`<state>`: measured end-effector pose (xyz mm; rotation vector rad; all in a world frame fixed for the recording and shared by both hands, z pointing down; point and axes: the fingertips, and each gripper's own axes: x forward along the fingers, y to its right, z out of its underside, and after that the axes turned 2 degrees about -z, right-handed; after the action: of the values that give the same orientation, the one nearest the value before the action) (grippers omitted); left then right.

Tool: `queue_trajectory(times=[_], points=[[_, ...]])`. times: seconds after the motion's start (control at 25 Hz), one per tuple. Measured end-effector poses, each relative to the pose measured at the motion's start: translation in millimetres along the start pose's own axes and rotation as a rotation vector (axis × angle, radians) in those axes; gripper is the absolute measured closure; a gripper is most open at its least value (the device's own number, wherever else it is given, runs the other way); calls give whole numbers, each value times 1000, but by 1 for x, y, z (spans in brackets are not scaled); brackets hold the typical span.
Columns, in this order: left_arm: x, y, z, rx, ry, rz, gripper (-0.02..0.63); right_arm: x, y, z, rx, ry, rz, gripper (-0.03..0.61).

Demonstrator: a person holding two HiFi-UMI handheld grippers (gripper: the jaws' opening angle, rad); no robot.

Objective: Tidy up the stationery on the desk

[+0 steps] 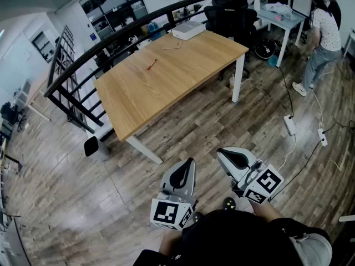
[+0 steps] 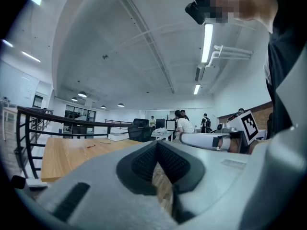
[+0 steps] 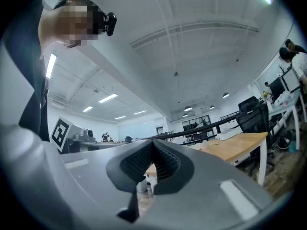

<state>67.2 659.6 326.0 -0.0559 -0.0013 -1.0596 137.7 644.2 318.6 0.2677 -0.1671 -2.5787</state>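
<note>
A wooden desk [image 1: 166, 82] stands ahead of me across the plank floor. On it lie a red pen [image 1: 151, 64], a thin pale stick-like item [image 1: 171, 47] and a white box [image 1: 188, 30] at the far corner. My left gripper [image 1: 190, 161] and right gripper [image 1: 220, 152] are held low near my body, well short of the desk, both shut with nothing between the jaws. The left gripper view shows its jaws [image 2: 157, 147] closed, with the desk [image 2: 62, 152] and red pen [image 2: 90, 146] beyond. The right gripper view shows its jaws [image 3: 152, 147] closed too, the desk [image 3: 235, 147] off to the right.
A black railing [image 1: 111, 43] runs behind the desk. Black office chairs [image 1: 230, 15] and a second desk [image 1: 280, 15] with monitors stand at the back right, where a person [image 1: 324, 37] is standing. Power strips [image 1: 290, 124] and cables lie on the floor to the right. A small black bin [image 1: 91, 146] stands by the desk's near left end.
</note>
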Motion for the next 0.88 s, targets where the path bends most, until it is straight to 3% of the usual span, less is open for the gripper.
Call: queue_trajectory(times=[0.88], points=[[21,22,4,-7,-21,-15,615,-26,27,-5,59,40,8,567]])
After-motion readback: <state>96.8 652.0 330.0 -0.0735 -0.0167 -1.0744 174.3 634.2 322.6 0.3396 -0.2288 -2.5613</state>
